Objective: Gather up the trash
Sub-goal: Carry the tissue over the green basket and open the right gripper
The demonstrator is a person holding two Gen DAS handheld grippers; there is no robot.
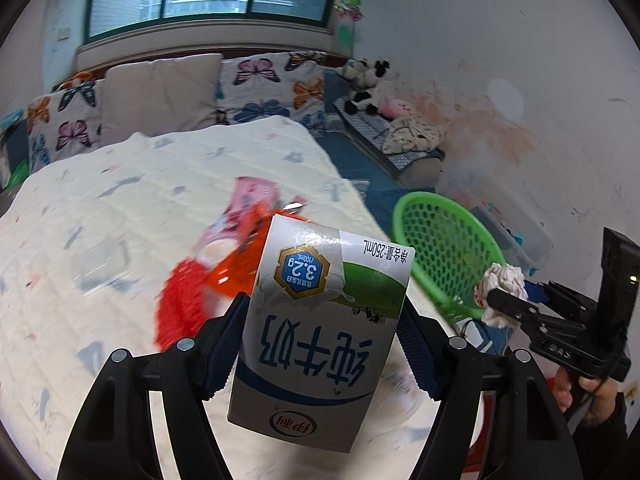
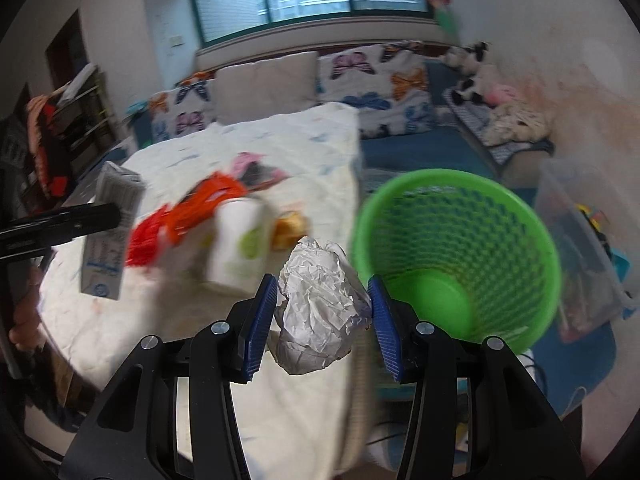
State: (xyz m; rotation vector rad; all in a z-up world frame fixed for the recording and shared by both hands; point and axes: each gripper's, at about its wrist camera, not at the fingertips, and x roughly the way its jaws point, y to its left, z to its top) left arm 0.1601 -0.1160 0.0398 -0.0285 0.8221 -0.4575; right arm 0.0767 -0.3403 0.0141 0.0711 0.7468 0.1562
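Observation:
My left gripper is shut on a white, blue and green milk carton, held above the bed; the carton also shows in the right wrist view. My right gripper is shut on a crumpled white paper ball, held at the bed's right edge just left of a green mesh trash basket. The left wrist view also shows that paper ball and the basket. Red and orange wrappers, a pink packet and a white cup lie on the bed.
The bed has a cream quilt with butterfly pillows behind. A clear storage bin stands right of the basket by the wall. Plush toys sit on a low bench. A shelf stands at far left.

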